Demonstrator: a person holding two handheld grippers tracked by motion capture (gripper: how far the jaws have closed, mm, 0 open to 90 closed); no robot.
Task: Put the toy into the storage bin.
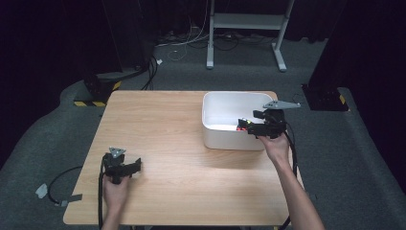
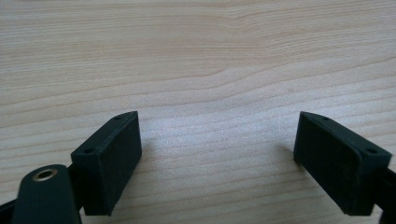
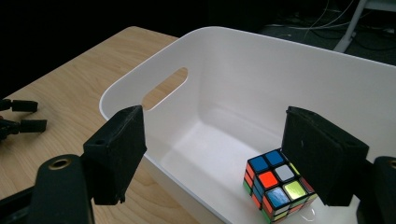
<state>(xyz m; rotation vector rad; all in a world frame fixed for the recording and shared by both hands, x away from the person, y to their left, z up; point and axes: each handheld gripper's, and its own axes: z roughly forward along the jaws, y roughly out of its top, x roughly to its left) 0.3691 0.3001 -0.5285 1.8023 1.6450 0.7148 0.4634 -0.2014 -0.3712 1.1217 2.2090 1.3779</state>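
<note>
Inside the white bin (image 3: 243, 84), at the table's (image 1: 163, 134) far right, a colour cube (image 3: 275, 189) rests on the floor near one wall. Above it the right gripper (image 3: 219, 154) hangs with jaws parted, grasping nothing, the cube just beside one jaw. Down at the near left, the left gripper (image 2: 217, 158) gapes wide over bare wood.

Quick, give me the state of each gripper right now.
Left gripper: open, nothing between its jaws, over bare table.
Right gripper: open, holding nothing, above the cube in the white bin.
</note>
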